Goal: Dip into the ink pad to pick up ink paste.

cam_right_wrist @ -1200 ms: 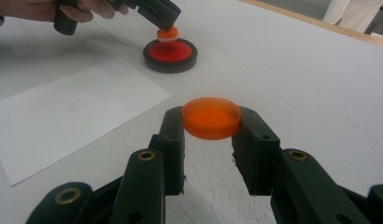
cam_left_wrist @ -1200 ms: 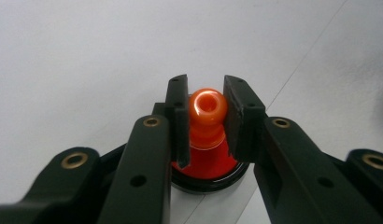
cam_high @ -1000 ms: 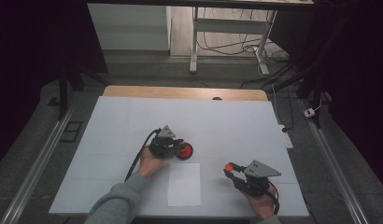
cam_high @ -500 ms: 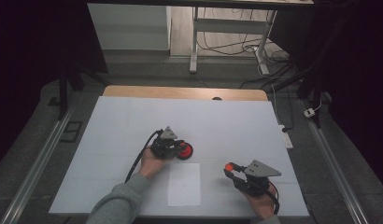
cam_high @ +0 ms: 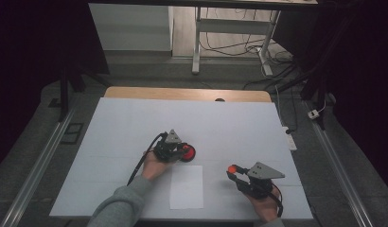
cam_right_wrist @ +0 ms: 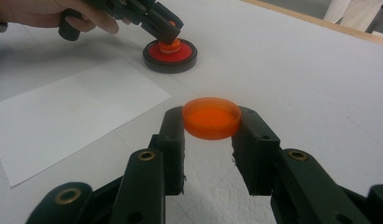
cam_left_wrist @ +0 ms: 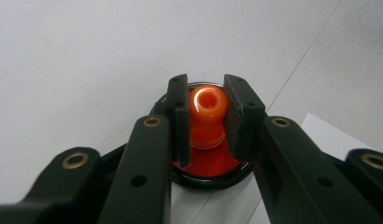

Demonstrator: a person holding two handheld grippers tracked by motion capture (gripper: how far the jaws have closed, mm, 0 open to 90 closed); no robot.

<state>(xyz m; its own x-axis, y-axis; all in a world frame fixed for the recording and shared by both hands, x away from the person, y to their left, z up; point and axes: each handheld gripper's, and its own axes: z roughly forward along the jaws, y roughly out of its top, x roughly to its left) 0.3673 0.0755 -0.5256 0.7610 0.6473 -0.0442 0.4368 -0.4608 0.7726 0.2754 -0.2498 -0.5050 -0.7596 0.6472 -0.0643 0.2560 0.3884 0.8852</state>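
Pinching the orange knob (cam_left_wrist: 207,106) upright on the black-rimmed red dish (cam_high: 187,152) with left gripper (cam_high: 175,151) clamped, right gripper (cam_right_wrist: 211,140) clenched around orange cap (cam_right_wrist: 211,117), well apart toward the sheet of paper's (cam_high: 186,187) other side.

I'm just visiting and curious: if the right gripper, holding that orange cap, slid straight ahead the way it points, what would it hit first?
Probably the black-rimmed red disc, where the left gripper pinches an orange knob; depth is hard to judge.
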